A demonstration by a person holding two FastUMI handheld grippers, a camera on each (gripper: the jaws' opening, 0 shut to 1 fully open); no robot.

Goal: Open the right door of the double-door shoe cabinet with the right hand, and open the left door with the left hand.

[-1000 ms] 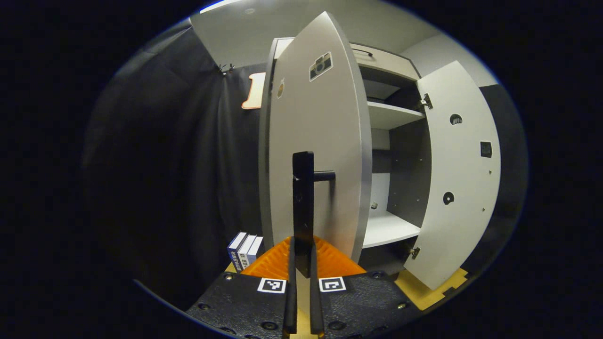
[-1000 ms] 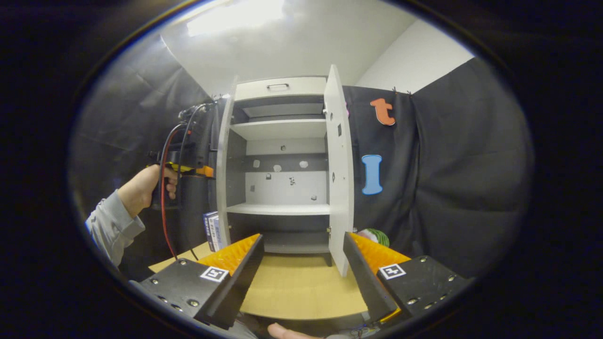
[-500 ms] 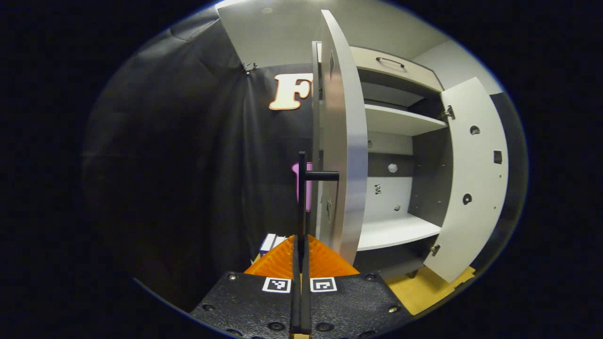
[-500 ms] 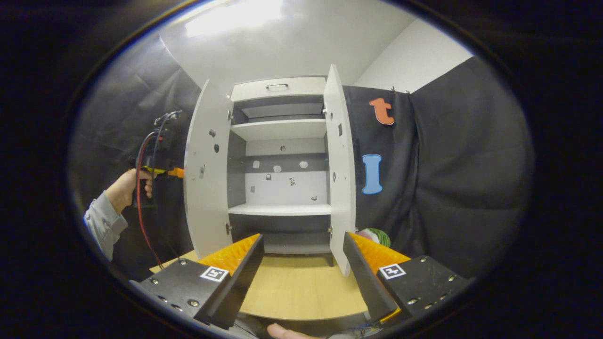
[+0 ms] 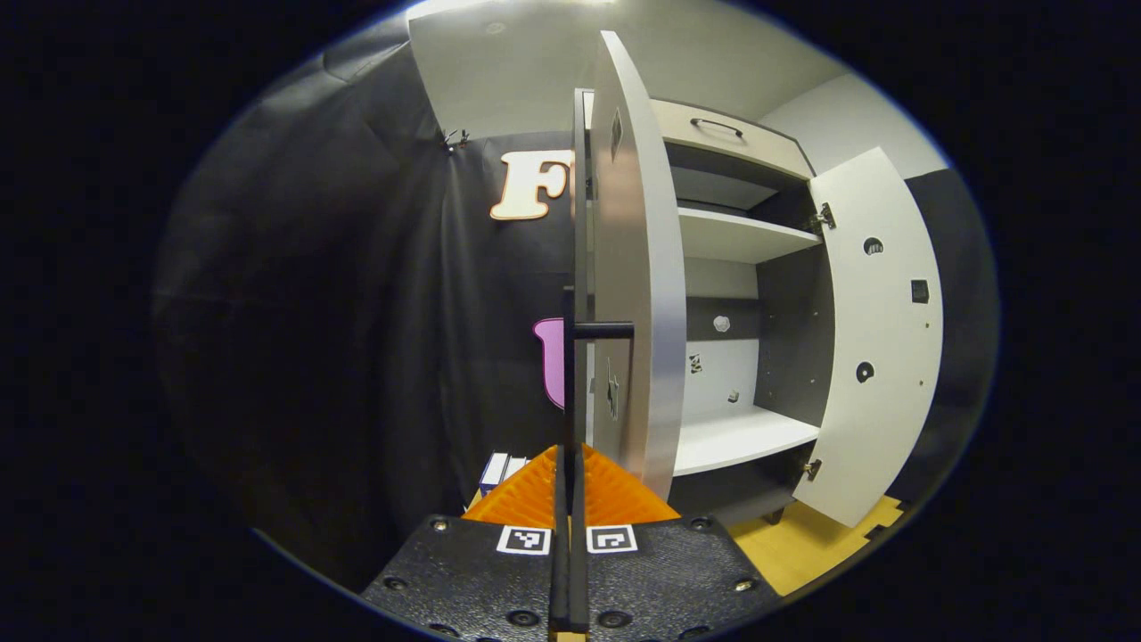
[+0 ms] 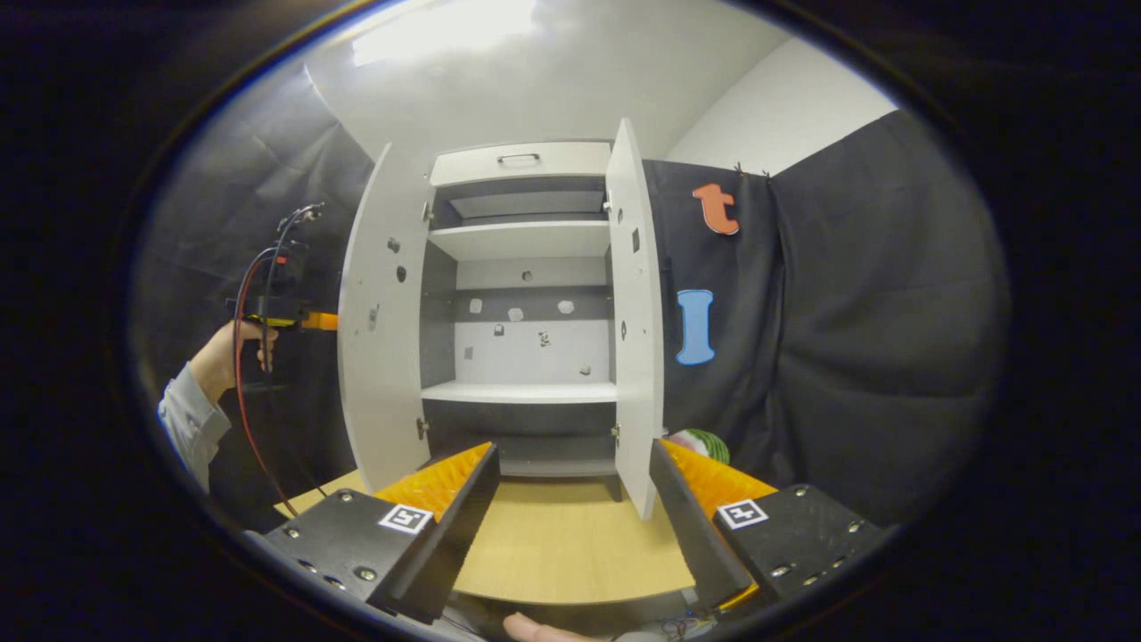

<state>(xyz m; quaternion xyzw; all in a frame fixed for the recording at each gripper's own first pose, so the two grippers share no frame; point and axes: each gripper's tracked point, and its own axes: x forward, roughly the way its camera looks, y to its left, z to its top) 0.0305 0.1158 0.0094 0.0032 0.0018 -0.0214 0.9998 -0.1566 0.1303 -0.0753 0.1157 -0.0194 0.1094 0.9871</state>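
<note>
The left hand-held gripper [image 5: 567, 535] has its fingers pressed together on the black handle [image 5: 570, 374] of the left door [image 5: 628, 294], which seems the reason that door stands edge-on to it, swung well out. The right hand-held gripper [image 6: 570, 517] hangs back from the shoe cabinet [image 6: 521, 267] with its fingers spread apart and nothing between them, its right door [image 6: 635, 321] already wide. I count two doors, both open, two white shelves inside, one drawer [image 6: 519, 162] on top, all above the wooden floor [image 6: 570, 553].

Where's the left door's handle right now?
In the left gripper view the black handle stands at centre, clamped between the left tongs, just left of the opened left door.
</note>
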